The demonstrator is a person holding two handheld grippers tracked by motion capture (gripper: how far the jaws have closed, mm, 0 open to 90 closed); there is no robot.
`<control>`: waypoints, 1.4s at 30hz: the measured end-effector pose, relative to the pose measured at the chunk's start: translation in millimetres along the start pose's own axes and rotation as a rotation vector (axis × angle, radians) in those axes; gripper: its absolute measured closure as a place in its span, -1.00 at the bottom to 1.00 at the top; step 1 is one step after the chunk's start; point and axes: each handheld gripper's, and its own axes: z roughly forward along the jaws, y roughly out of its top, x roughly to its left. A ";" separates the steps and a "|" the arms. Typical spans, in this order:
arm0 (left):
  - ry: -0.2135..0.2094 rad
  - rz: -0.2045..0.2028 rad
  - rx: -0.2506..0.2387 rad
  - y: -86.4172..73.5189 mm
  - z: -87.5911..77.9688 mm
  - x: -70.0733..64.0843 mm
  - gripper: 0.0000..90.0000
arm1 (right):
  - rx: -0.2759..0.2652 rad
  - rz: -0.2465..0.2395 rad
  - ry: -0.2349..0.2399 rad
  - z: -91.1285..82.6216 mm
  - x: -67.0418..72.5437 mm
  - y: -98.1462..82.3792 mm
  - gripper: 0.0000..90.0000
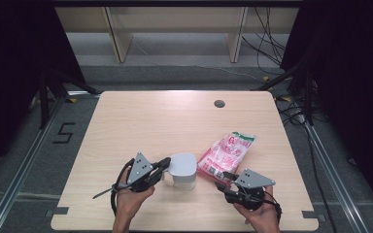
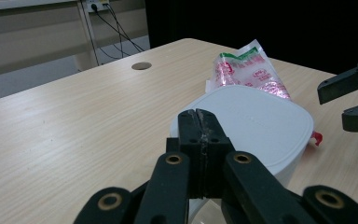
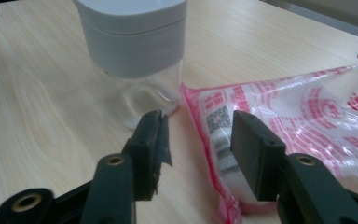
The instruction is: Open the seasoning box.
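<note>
The clear jar [image 1: 184, 178] with its white lid [image 2: 256, 121] stands near the front of the table [image 1: 141, 121], and the lid is on. The left gripper [image 2: 199, 135] has its jaws pressed together at the lid's edge. The right gripper [image 3: 198, 140] has its jaws spread around a corner of the pink snack bag [image 3: 303, 116], not pinching it yet. The bag looks unopened, so the work is just starting. Its red writing and little square code are too blurry to read.
</note>
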 end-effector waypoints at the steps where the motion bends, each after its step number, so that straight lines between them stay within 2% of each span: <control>1: -0.001 -0.008 0.001 -0.2 -0.1 -0.1 0.98 | -0.003 0.007 0.014 2.9 1.1 3.6 0.32; 3: -0.002 -0.015 -0.003 -0.8 -0.2 0.5 0.98 | -0.016 -0.009 0.013 4.4 0.1 5.6 0.33; 6: -0.008 -0.017 -0.004 -1.1 -1.1 1.0 0.98 | -0.031 0.022 0.036 10.5 0.0 11.8 0.43; 8: -0.012 -0.029 -0.009 -1.9 -1.0 1.9 0.98 | -0.035 0.008 0.030 11.9 -0.4 13.1 0.45; 10: -0.010 -0.027 -0.012 -2.3 -1.2 1.5 0.98 | -0.028 0.033 0.035 14.3 2.1 15.3 0.55; 11: -0.009 -0.025 -0.009 -2.2 -1.4 1.4 0.98 | -0.039 0.002 0.036 17.2 1.9 17.7 0.67; 12: -0.007 -0.023 -0.007 -2.2 -1.5 1.6 0.98 | -0.039 0.002 0.036 17.2 1.9 17.7 0.67; 13: -0.011 -0.028 -0.013 -2.4 -1.1 1.6 0.98 | -0.034 0.023 0.036 17.6 4.6 18.8 0.71; 14: -0.011 -0.030 -0.015 -2.7 -1.2 1.7 0.98 | -0.042 -0.006 0.044 19.3 3.7 20.1 0.76; 15: -0.010 -0.029 -0.016 -2.9 -1.4 1.8 0.97 | -0.042 -0.012 0.056 21.0 4.3 20.7 0.80; 20: -0.009 -0.029 -0.015 -2.9 -1.7 1.7 0.97 | -0.034 -0.003 0.065 26.0 8.7 25.7 0.95; 24: -0.009 -0.028 -0.021 -3.0 -1.2 0.9 0.97 | -0.038 -0.020 0.076 29.1 9.3 27.5 0.98; 25: -0.004 -0.025 -0.019 -2.9 -1.5 0.7 0.97 | -0.033 -0.005 0.085 30.0 10.5 27.6 0.99; 27: 0.001 -0.022 -0.014 -3.1 -2.2 0.5 0.97 | -0.029 -0.007 0.079 31.1 11.4 28.7 1.00; 28: -0.008 -0.031 -0.025 -3.7 -1.3 0.7 0.97 | -0.037 -0.031 0.086 32.5 10.5 29.8 1.00; 30: -0.012 -0.010 -0.028 -3.6 -1.4 2.8 0.97 | -0.040 -0.023 0.088 33.9 12.0 31.1 1.00; 32: -0.001 -0.027 -0.027 -4.0 -2.0 1.1 0.97 | -0.033 -0.034 0.098 34.9 12.4 33.1 1.00; 33: 0.005 -0.022 -0.019 -3.9 -2.9 0.9 0.97 | -0.033 -0.040 0.100 35.5 12.9 33.8 1.00; 34: 0.003 -0.028 -0.020 -4.2 -3.1 0.9 0.97 | -0.045 -0.038 0.096 37.0 14.2 34.0 1.00; 36: -0.010 -0.046 -0.033 -4.7 -1.6 1.4 0.98 | -0.032 -0.040 0.098 37.3 14.9 34.9 1.00; 39: 0.005 -0.026 -0.016 -3.0 -1.6 -0.1 0.98 | -0.039 -0.040 0.102 38.4 15.6 36.3 1.00; 40: 0.003 -0.040 -0.017 -3.0 -1.1 -0.4 0.98 | -0.034 -0.028 0.094 37.4 16.4 36.7 1.00; 42: -0.002 -0.058 -0.026 -4.3 -0.5 0.8 0.98 | -0.029 -0.049 0.106 39.2 15.9 37.9 1.00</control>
